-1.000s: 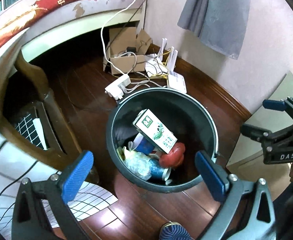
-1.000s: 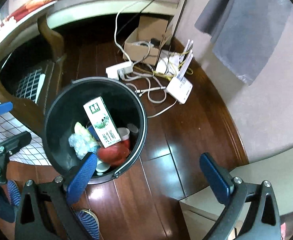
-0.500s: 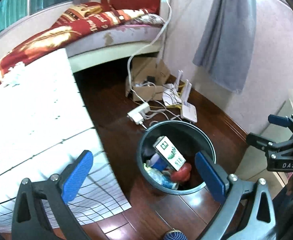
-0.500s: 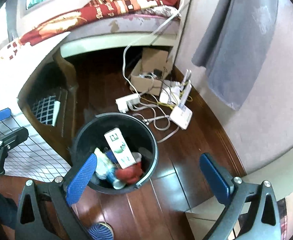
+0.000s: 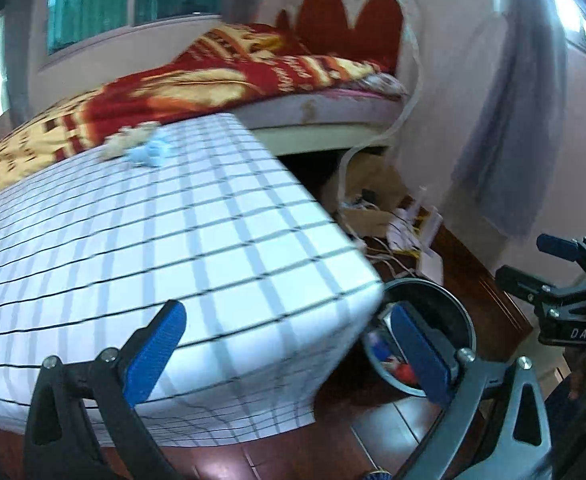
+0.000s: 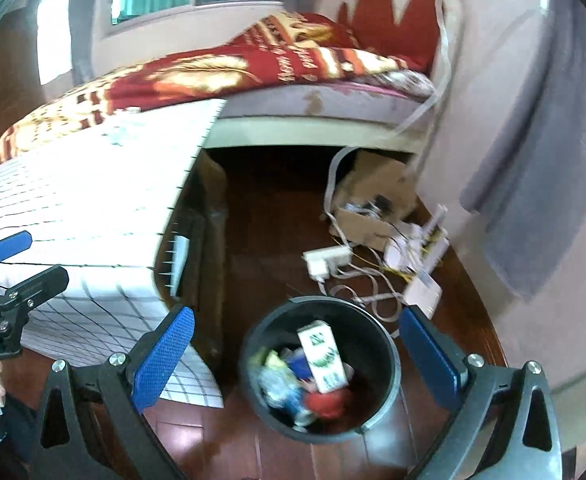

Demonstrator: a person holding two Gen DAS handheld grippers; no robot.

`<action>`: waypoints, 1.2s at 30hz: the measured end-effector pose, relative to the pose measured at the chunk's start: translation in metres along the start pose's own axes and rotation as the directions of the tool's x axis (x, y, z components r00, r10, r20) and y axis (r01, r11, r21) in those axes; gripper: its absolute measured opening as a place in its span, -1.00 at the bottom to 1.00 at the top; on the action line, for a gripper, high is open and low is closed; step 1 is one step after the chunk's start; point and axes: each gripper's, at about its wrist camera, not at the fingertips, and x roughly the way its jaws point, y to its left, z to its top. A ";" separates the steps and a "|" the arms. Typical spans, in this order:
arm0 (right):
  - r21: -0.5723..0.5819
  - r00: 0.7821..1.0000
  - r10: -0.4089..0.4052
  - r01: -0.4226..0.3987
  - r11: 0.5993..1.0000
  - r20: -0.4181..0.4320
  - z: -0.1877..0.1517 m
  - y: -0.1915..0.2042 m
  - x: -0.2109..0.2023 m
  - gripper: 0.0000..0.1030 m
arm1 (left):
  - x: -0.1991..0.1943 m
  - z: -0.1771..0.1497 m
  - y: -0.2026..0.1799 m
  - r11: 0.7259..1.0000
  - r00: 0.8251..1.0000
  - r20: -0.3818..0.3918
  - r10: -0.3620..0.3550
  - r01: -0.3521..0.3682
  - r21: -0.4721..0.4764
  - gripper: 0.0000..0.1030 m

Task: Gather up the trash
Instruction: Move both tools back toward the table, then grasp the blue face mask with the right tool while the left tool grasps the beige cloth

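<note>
Trash bin (image 6: 320, 376) on the floor holds a milk carton (image 6: 323, 357); left hand-held gripper (image 5: 289, 356) and right hand-held gripper (image 6: 297, 360) hover empty, fingers apart.

The left gripper (image 5: 289, 344) has dark grey triangular arms with cut-outs, silver screws behind ribbed blue pads (image 5: 155, 354). The right gripper (image 6: 297, 356) matches it; beside its fingers the black body reads "DAS" in white.

Black bin (image 6: 377, 412), white black-checked tablecloth (image 5: 153, 240), red-gold blanket (image 6: 221, 68), blue-padded tongs (image 6: 297, 356).
</note>
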 end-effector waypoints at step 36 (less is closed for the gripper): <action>-0.214 0.954 0.295 -0.298 0.930 -0.046 0.208 0.260 0.163 1.00 | 0.029 0.058 0.232 0.955 0.968 -0.011 0.251 -0.249 -0.162 0.90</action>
